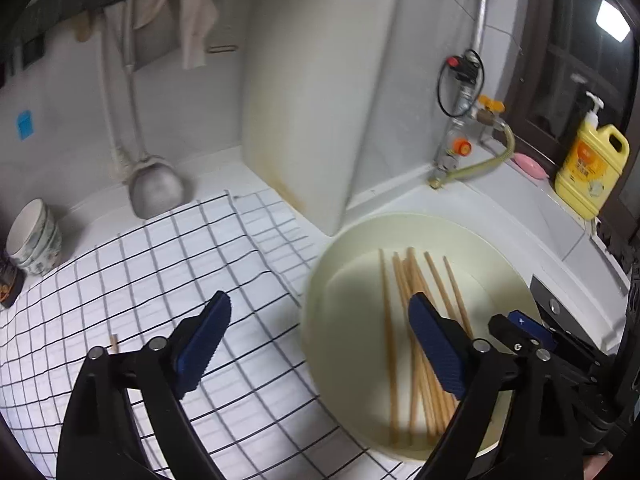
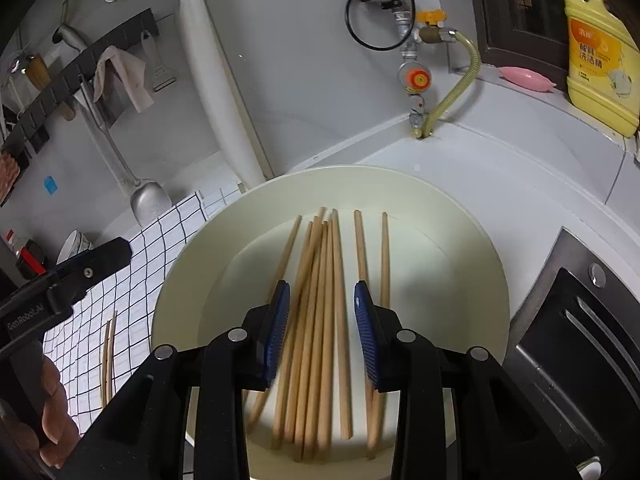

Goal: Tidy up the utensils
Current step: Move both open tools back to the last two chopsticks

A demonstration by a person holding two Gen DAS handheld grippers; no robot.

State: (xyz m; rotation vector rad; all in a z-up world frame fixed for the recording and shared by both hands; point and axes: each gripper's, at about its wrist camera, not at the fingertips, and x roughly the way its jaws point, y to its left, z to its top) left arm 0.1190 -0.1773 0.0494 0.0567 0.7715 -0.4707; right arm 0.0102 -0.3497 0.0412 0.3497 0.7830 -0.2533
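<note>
On the counter, chopsticks: a bundle of light wooden chopsticks [image 2: 320,320] is lying loose in the round cream-coloured basin [image 2: 472,240], tips fanning toward the wall; two more wooden chopsticks [image 2: 108,356] are lying on the cloth just beside the basin.
Right gripper [image 2: 322,332]: its blue-padded jaws are standing partly apart above the bundle, several sticks showing between them, pads pressing on nothing.
Left gripper [image 1: 320,344]: jaws are standing wide apart and holding nothing; one pad is hanging over the white cloth with a black grid [image 1: 160,264], the other over the basin's edge.
Hands: both grippers are pointing steeply downward; fingers [image 2: 52,408] are wrapping the left gripper's handle.
Surroundings: a white cutting board [image 1: 312,92] is leaning against the tiled wall behind the basin; a metal ladle [image 1: 154,188] is hanging at the wall, its bowl down by the counter; stacked patterned bowls [image 1: 34,236] are sitting at the cloth's far corner; a yellow pump bottle of dish soap [image 1: 592,164] is standing on the ledge by a pink soap dish [image 1: 530,166].
</note>
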